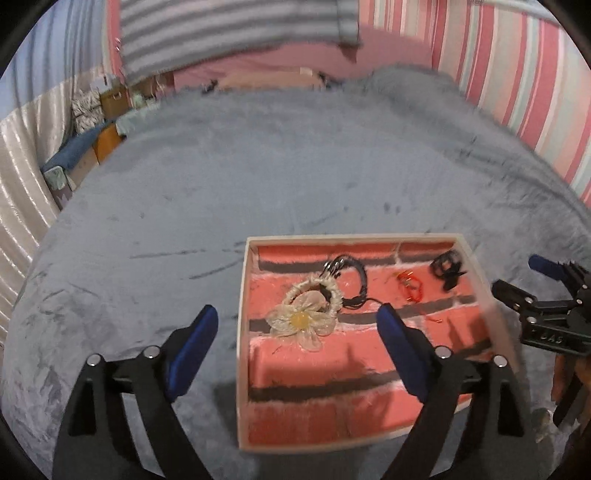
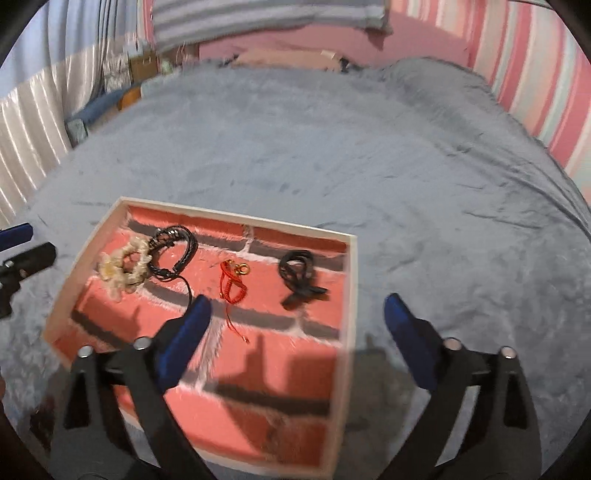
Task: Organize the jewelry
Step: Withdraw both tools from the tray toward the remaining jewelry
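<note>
A shallow white-rimmed box (image 1: 242, 295) (image 2: 352, 295) lined with pink brick-pattern cloth lies on a grey-blue plush blanket (image 1: 258, 166). Inside it are a cream flower hair tie (image 1: 301, 321) (image 2: 118, 266), a black braided bracelet (image 1: 360, 277) (image 2: 177, 251) overlapping it, a red cord with a gold charm (image 1: 410, 286) (image 2: 232, 280) and a black cord (image 1: 448, 267) (image 2: 299, 273). My left gripper (image 1: 295, 314) (image 2: 35, 243) hovers open over the box's left side, holding nothing. Wide open and also holding nothing, my right gripper (image 2: 297, 302) (image 1: 517, 275) straddles the box's right wall.
The blanket covers a bed that stretches far beyond the box. A pink striped wall (image 1: 517, 92) runs along the right, a grey striped cloth (image 1: 229, 33) hangs at the back, and boxes and clutter (image 1: 92, 107) sit past the bed's left edge beside a pale curtain (image 1: 22, 166).
</note>
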A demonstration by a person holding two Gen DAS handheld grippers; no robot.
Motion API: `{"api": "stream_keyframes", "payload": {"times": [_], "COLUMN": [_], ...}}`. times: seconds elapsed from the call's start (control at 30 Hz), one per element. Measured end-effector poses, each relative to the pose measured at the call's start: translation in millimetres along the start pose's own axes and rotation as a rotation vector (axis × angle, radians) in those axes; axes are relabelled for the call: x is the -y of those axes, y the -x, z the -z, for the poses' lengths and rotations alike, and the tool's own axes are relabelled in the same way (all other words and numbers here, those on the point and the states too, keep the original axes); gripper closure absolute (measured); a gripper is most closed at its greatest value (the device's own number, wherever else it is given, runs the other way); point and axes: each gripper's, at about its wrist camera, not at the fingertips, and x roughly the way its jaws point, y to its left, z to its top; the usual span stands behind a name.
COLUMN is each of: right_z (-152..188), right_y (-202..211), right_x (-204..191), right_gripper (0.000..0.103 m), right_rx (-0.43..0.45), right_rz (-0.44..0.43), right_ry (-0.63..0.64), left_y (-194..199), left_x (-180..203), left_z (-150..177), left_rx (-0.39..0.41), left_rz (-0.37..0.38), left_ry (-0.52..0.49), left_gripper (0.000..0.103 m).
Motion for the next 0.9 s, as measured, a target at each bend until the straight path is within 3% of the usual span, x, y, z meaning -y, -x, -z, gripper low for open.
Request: {"api": "stream_keyframes", "payload": {"times": [0.23, 0.4, 0.53, 0.7, 0.77, 0.9], "right_z": [43.7, 83.5, 111.2, 147.4, 158.7, 178.1], "right_y": [80.4, 121.2, 135.9, 148.1, 151.7, 158.0], "right_x": [14.9, 18.9, 17.3, 11.9, 13.4, 21.3], "right_gripper": [0.004, 0.004, 0.004, 0.004, 0.004, 0.004], "right_rx": [0.129, 0.196, 0.219, 0.243, 0.250, 0.252], "right_rz": [0.036, 0.044, 0.046, 0.135, 0.156, 0.149], "right_ry": [0.013, -0.020, -0.045, -0.010, -0.017, -0.072], "left_y": [85.4, 122.9, 138.7, 148.4, 152.5, 156.5], "left_x": [-7.4, -10.8, -11.2, -16.6, -19.6, -30.5], "left_z": [37.9, 75.5, 104.2, 135.0, 148.2, 171.1], "left_rx": [0.178, 0.233, 0.239, 0.222, 0.224, 0.217], "left_rz": [-0.009, -0.039, -0.046, -0.032, -0.058, -0.057], "left_ry": [0.010, 0.031, 0.028, 0.050, 0.053, 0.098], "left_gripper": [0.007, 0.007, 0.007, 0.007, 0.007, 0.007]}}
